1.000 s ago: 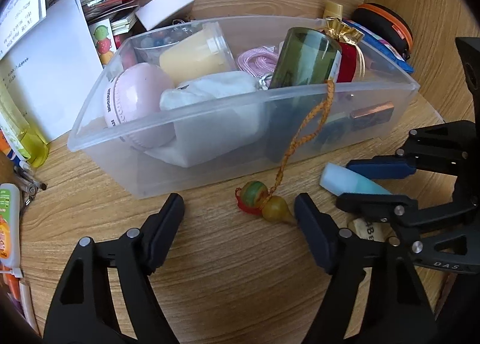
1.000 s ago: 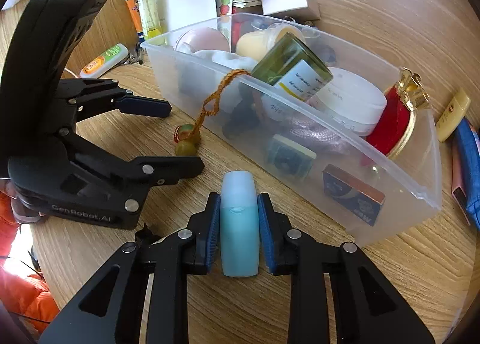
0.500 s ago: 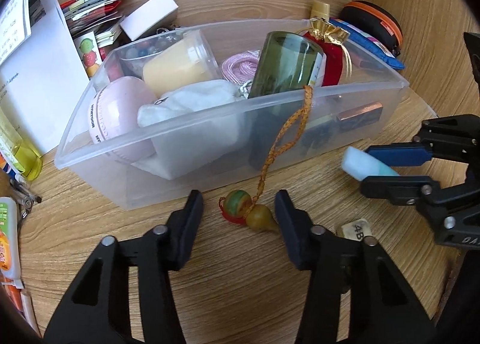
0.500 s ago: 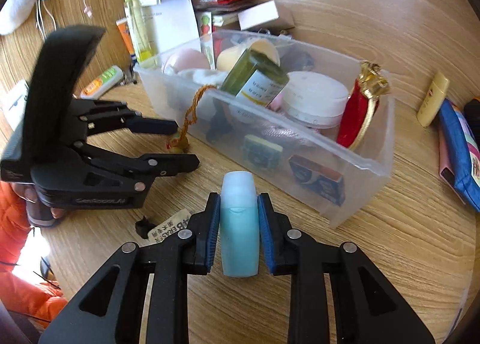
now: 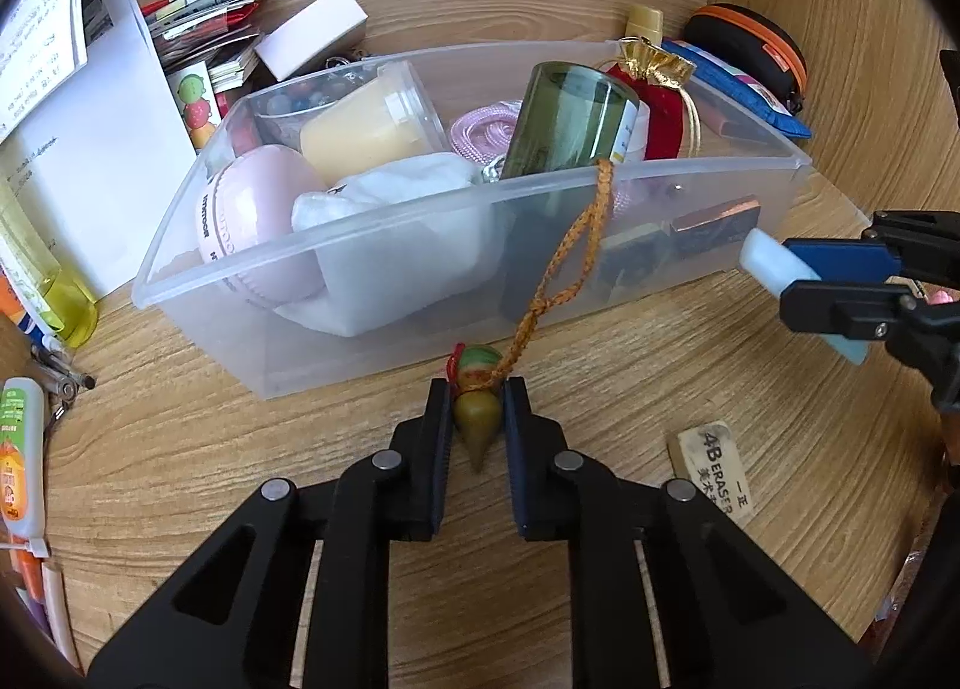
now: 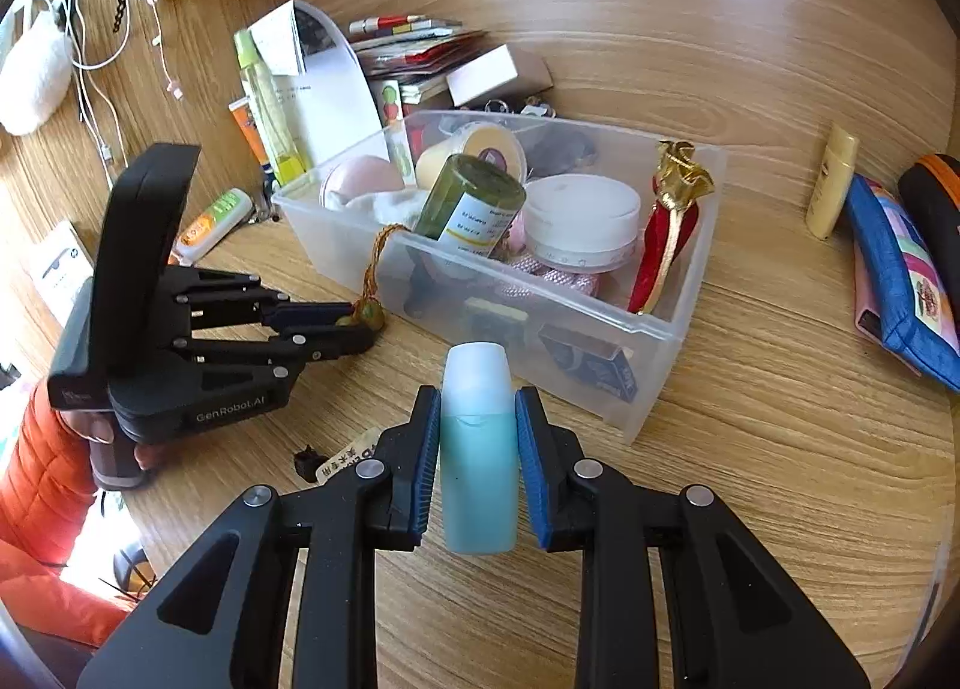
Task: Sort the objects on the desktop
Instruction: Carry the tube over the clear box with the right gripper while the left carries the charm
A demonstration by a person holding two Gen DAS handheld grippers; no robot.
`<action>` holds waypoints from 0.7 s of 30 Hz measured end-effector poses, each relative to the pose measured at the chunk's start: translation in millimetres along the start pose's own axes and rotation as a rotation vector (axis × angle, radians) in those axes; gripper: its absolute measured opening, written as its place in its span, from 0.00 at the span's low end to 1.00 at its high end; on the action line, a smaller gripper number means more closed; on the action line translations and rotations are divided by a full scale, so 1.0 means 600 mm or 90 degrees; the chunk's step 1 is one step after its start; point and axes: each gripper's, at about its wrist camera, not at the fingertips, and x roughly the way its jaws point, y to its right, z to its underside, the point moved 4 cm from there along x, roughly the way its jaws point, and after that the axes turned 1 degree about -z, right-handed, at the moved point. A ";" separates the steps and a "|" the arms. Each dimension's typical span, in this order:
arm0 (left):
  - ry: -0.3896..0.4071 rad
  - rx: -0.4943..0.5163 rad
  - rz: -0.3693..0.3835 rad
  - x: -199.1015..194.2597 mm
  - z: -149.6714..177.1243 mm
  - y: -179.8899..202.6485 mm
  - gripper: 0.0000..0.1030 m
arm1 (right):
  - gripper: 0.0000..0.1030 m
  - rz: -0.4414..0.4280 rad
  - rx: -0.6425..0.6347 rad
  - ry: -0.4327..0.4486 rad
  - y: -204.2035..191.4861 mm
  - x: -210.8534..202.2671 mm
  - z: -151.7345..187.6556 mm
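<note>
A clear plastic bin (image 5: 336,353) full of small items stands mid-desk. An orange braided cord (image 5: 564,269) hangs over its front rim and ends in an olive gourd charm (image 5: 477,419) on the wood. My left gripper (image 5: 475,395) is shut on that charm, pads pressing both sides; the right wrist view shows it (image 6: 363,323) at the bin's left corner. My right gripper (image 6: 478,407) is shut on a light blue bottle (image 6: 480,467), held above the desk in front of the bin (image 6: 660,383). In the left wrist view the bottle (image 5: 762,254) hovers by the bin's right end.
A 4B eraser (image 5: 714,473) lies on the wood right of my left gripper. A blue pouch (image 6: 900,269), a yellow tube (image 6: 831,191) and a black-orange case (image 5: 750,47) sit right of the bin. Papers (image 5: 90,149) and a glue bottle (image 5: 21,449) crowd the left. An orange sleeve (image 6: 42,479) is at lower left.
My left gripper's jaws closed from wide open onto the gourd charm. My right gripper lifted the blue bottle off the desk and drew back from the bin.
</note>
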 end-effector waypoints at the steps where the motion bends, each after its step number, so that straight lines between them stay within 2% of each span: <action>1: 0.002 -0.002 -0.003 -0.002 0.001 0.000 0.16 | 0.22 -0.001 0.002 0.002 -0.001 -0.003 0.001; 13: 0.068 -0.068 0.003 -0.071 -0.006 -0.023 0.16 | 0.22 -0.004 0.016 0.035 0.005 -0.024 -0.013; 17: 0.098 -0.070 -0.014 -0.093 -0.017 -0.024 0.15 | 0.22 0.003 0.017 0.050 0.005 -0.034 -0.022; 21: 0.119 -0.068 -0.007 -0.110 -0.030 -0.024 0.15 | 0.22 0.008 0.020 0.062 0.009 -0.042 -0.030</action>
